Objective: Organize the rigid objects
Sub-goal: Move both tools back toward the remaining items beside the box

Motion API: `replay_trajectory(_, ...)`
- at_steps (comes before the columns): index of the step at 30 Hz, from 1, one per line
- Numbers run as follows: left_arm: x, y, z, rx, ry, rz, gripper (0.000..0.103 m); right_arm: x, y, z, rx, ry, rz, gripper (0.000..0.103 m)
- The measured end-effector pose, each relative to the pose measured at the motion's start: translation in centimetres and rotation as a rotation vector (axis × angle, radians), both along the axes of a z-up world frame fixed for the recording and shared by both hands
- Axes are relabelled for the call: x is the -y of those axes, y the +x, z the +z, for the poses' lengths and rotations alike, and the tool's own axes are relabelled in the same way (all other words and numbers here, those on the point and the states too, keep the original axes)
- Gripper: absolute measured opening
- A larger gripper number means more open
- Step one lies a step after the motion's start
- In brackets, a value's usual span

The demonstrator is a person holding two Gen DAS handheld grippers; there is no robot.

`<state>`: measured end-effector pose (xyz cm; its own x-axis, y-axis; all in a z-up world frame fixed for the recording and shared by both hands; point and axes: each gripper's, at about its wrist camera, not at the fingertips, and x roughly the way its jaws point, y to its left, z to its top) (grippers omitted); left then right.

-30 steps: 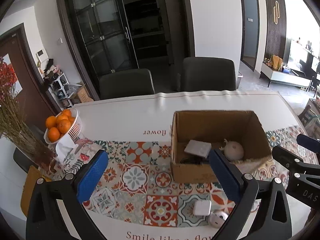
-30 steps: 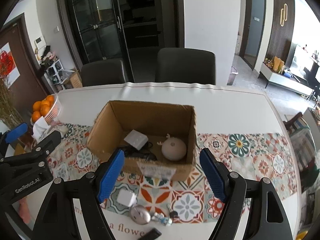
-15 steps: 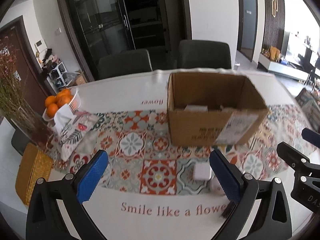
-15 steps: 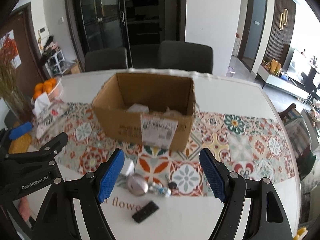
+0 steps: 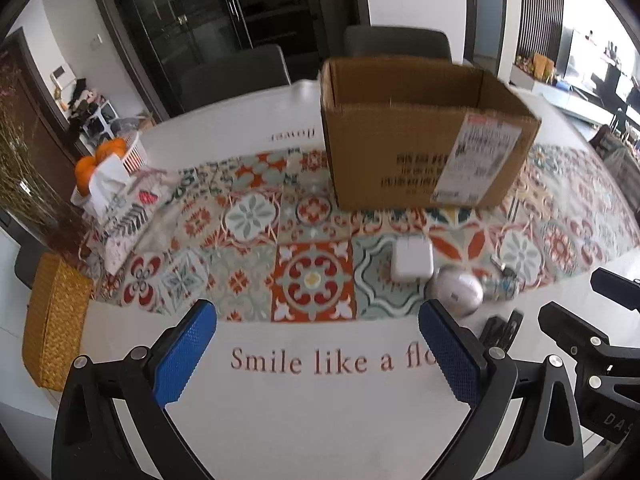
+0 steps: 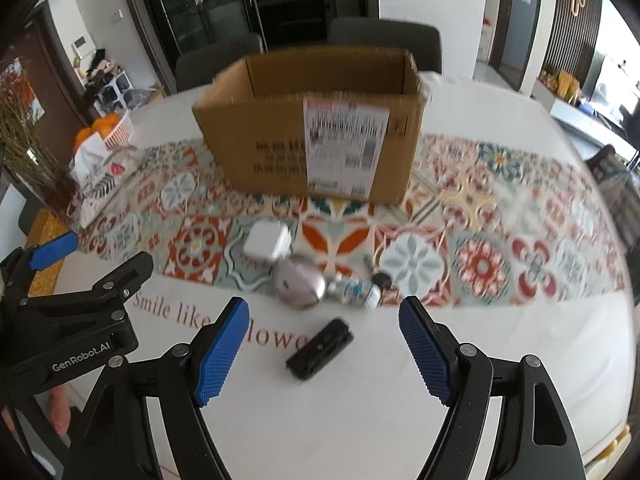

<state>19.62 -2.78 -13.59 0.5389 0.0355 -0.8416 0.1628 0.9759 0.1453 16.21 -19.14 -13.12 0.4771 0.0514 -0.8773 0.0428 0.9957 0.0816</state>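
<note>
Both grippers spread wide and empty above the near edge of the table.

The left gripper (image 5: pixel 318 354) hangs over the bare white strip with the printed words; the right gripper (image 6: pixel 324 354) frames a small black device (image 6: pixel 320 348) lying flat there; beyond it a white charger block (image 6: pixel 267 241), a silvery round mouse-like object (image 6: pixel 299 281) and a small bottle (image 6: pixel 355 290) sit close together on the patterned runner (image 6: pixel 480 240); the cardboard box (image 6: pixel 320 136) stands upright behind them.

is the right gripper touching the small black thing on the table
Apart. The right wrist view shows the right gripper wide open, with bare white table between each pad and the black thing.
</note>
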Motion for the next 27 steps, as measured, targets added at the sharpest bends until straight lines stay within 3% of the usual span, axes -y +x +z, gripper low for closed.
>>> replay_trajectory(11,-0.7,-0.3,-4.2,-0.066,0.059,-0.003,0.103,-0.7,-0.2,-4.8,-0.094,0.057,-0.021,0.076)
replay_trajectory(18,-1.2,0.2,-6.4,-0.109,0.073,-0.003,0.102,-0.4,0.8,-7.8,-0.146,0.107,-0.050,0.068)
replay_trajectory(24,-1.8,0.8,-7.6,-0.144,0.070,0.019,0.101,-0.6,1.7,-9.9,-0.203,0.114,-0.083,0.057)
replay_trajectory(27,-2.1,1.0,-7.9,-0.154,0.071,0.030,0.101,-0.8,2.1,-10.5,-0.214,0.091,-0.098,0.056)
